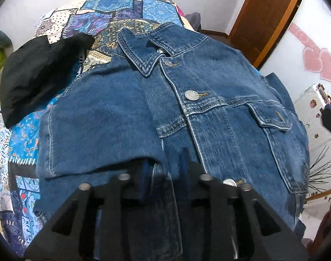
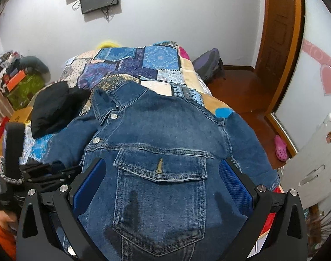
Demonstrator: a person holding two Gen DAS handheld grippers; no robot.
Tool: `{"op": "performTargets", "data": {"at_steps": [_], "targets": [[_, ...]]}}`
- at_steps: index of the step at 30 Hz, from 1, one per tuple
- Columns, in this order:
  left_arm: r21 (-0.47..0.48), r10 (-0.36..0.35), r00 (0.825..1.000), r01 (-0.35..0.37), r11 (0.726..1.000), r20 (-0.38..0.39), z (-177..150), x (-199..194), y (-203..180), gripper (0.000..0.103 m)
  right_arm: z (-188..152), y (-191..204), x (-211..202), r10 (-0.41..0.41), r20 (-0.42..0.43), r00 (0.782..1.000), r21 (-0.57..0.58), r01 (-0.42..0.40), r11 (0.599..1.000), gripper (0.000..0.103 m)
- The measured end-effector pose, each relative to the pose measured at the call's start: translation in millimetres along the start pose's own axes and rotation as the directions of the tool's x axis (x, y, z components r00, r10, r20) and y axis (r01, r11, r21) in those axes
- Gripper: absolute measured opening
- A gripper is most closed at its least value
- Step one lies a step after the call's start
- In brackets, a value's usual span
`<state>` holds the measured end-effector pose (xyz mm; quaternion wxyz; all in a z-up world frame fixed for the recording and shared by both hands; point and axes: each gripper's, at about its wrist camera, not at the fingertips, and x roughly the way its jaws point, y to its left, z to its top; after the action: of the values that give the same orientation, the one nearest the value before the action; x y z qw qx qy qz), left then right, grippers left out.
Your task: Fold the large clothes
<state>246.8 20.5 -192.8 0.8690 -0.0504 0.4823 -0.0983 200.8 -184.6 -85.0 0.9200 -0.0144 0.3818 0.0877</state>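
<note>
A blue denim jacket point(image 1: 209, 117) lies front up on the patchwork bedspread point(image 1: 113, 15), collar at the far end. Its left sleeve is folded across the chest. My left gripper point(image 1: 163, 169) is shut on a fold of the jacket's denim at the near middle, its blue pads close together. My right gripper point(image 2: 162, 187) is open, its blue pads point(image 2: 235, 184) wide apart on either side of the chest pocket point(image 2: 161, 195), low over the jacket point(image 2: 165, 126). The left gripper also shows at the left of the right wrist view point(image 2: 54, 171).
A black garment point(image 1: 37, 76) lies on the bed to the left of the jacket point(image 2: 54, 106). A wooden door point(image 2: 278, 39) stands at the right. A white plastic unit point(image 2: 313, 169) is by the bed's right side. Boxes and clutter point(image 2: 19, 82) sit at the far left.
</note>
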Motion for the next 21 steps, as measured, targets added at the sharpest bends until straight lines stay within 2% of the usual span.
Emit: {"op": "performTargets", "data": {"at_steps": [2, 5, 8, 12, 15, 18, 21], "targets": [[-0.007, -0.004, 1.000, 0.004, 1.000, 0.025, 2.9, -6.9, 8.5, 0.049, 1.0, 5.0, -2.3, -0.006, 0.009, 1.000, -0.021, 0.006, 1.000, 0.103], [-0.015, 0.015, 0.997, -0.014, 1.000, 0.076, 2.4, -28.6, 18.6, 0.049, 7.4, 15.0, -6.3, -0.006, 0.031, 1.000, -0.054, 0.008, 0.999, 0.103], [-0.035, 0.070, 0.985, -0.065, 0.997, 0.156, 2.8, -57.9, 35.6, 0.060, 17.0, 28.8, -9.3, -0.001, 0.054, 0.999, -0.098, 0.006, 0.995, 0.103], [-0.092, 0.142, 0.955, -0.122, 0.988, 0.259, 3.5, -96.0, 68.4, 0.070, 30.2, 56.5, -10.1, 0.032, 0.080, 0.996, -0.175, -0.018, 0.984, 0.103], [-0.138, 0.226, 0.923, -0.191, 0.972, 0.311, -0.5, -117.5, 95.1, 0.080, 36.8, 84.2, -7.3, 0.076, 0.079, 0.994, -0.255, -0.053, 0.966, 0.103], [-0.196, 0.283, 0.902, -0.228, 0.954, 0.327, -8.5, -129.2, 122.4, 0.083, 38.5, 115.7, 0.4, 0.123, 0.050, 0.991, -0.339, -0.099, 0.936, 0.103], [-0.244, 0.338, 0.888, -0.269, 0.932, 0.311, -18.7, -133.7, 146.2, 0.083, 35.4, 145.3, 15.4, 0.156, -0.001, 0.988, -0.419, -0.142, 0.897, 0.103]]}}
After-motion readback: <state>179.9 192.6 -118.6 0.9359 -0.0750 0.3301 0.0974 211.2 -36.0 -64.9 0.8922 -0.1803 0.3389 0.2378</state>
